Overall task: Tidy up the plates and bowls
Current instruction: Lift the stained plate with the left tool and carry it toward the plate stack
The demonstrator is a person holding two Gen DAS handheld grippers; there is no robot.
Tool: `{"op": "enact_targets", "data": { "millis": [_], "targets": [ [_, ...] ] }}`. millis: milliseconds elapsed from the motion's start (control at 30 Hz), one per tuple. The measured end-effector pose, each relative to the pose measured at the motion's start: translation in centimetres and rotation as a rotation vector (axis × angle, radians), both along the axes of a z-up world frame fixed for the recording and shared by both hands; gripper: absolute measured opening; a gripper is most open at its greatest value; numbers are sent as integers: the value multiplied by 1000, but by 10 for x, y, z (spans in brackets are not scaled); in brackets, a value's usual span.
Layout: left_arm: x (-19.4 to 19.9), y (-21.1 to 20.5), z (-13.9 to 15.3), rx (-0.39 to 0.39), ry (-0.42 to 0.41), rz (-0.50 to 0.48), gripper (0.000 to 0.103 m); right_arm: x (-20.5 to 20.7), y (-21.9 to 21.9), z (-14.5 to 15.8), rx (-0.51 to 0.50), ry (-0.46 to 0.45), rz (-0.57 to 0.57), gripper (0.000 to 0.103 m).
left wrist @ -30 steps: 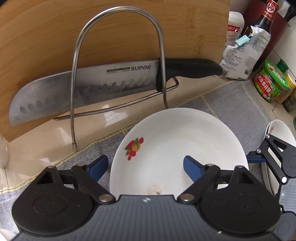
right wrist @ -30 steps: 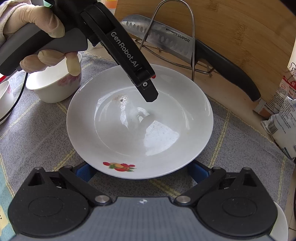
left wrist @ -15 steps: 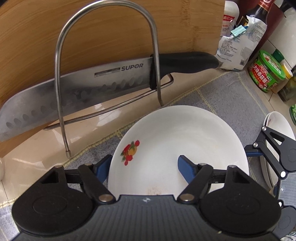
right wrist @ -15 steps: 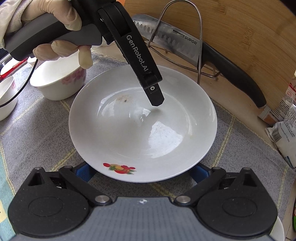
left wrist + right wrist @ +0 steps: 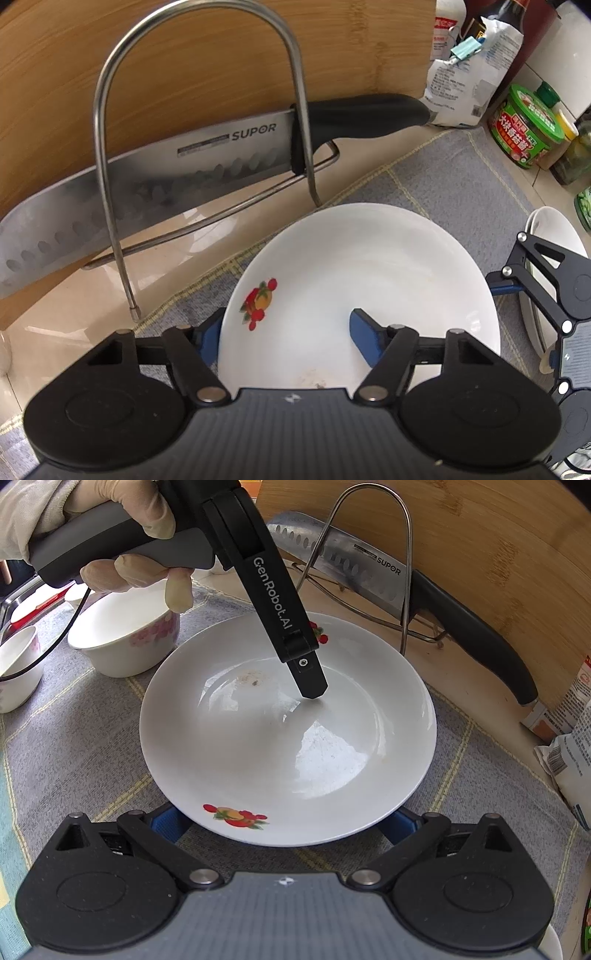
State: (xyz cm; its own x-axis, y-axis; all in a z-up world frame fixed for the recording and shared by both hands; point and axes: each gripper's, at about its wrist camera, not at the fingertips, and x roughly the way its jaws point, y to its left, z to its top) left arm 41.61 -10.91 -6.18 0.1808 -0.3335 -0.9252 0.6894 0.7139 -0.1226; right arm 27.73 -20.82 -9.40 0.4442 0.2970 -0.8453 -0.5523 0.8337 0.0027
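The shallow white ceramic plate with red fruit motifs [image 5: 369, 288] lies flat on the grey checked cloth [image 5: 85, 746] over the tabletop. The left gripper [image 5: 291, 332] has just been closing; its jaws now clamp the plate's rim, one blue pad inside, one outside. The right gripper [image 5: 284, 823] has its jaws wide, flanking the near rim underneath. Behind stand a steel wire rack [image 5: 110, 155] holding a knife [image 5: 155, 184], with white bowls [image 5: 125, 642] nearby.
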Motion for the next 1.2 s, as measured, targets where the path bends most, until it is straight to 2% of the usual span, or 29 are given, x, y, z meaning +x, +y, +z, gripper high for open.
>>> {"op": "enact_targets", "data": {
  "millis": [867,1200],
  "targets": [
    [-3,5,3,3,-23,1,69,5,-4,6,13,-25,-9,103],
    [-11,6,15,-5,-57,-7,69,1,-3,11,11,-36,-16,103]
  ]
}}
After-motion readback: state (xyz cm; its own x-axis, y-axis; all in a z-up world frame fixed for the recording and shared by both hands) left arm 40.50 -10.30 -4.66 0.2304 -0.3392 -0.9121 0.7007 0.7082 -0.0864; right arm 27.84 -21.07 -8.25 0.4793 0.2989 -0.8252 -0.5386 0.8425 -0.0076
